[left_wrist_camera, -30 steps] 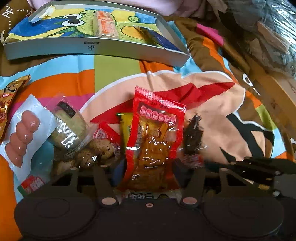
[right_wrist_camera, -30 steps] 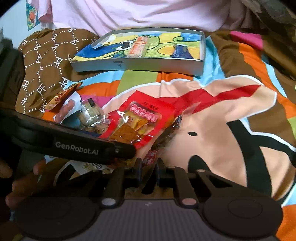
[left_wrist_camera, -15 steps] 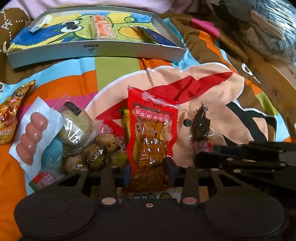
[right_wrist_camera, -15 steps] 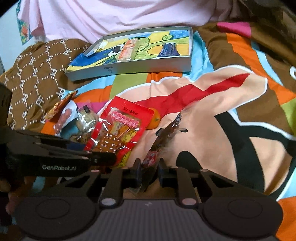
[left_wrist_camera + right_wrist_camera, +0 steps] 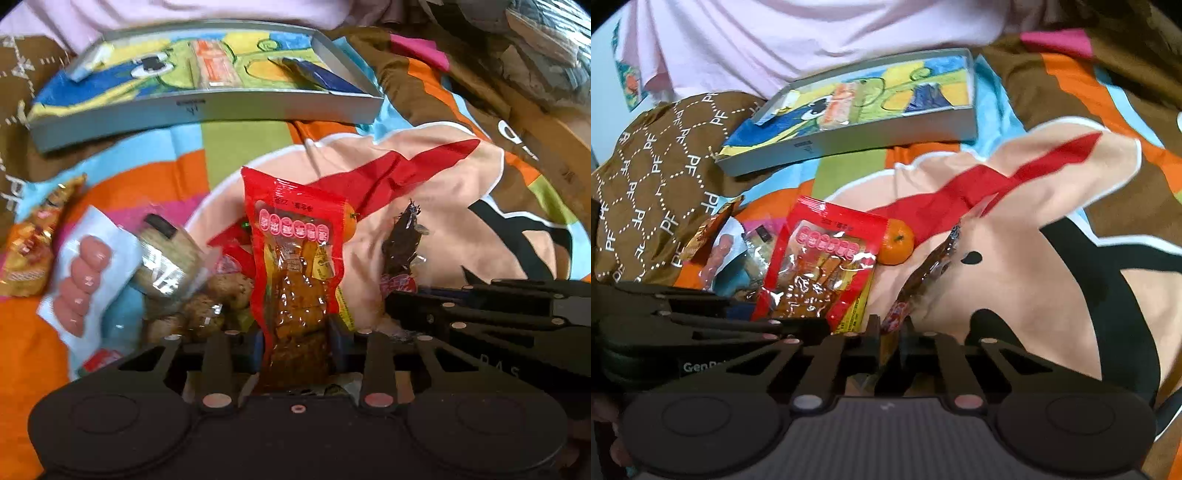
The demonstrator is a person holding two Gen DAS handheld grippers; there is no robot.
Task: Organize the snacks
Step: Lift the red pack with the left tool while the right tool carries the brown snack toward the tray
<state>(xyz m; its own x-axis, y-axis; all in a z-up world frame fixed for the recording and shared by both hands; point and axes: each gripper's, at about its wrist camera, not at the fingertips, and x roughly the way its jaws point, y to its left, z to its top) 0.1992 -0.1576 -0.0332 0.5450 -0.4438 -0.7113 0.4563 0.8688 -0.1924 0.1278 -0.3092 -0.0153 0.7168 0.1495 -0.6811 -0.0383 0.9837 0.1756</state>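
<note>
You're in a home here, bedroom by the look of it, working right on a bed. Under everything there's a soft cartoon-print blanket [image 5: 1015, 229], bright orange, blue, green blocks w/ a big peach character on it, creased like bedding. Left of you sits a brown cushion [image 5: 646, 177] w/ a white "PF" pattern, more rumpled pink fabric [image 5: 812, 33] bunched at the back. Shallow grey box lid [image 5: 207, 107] w/ a kids' cartoon lining sits straight on the covers. Snack packets scattered loose on the blanket, no table or counter anywhere.
</note>
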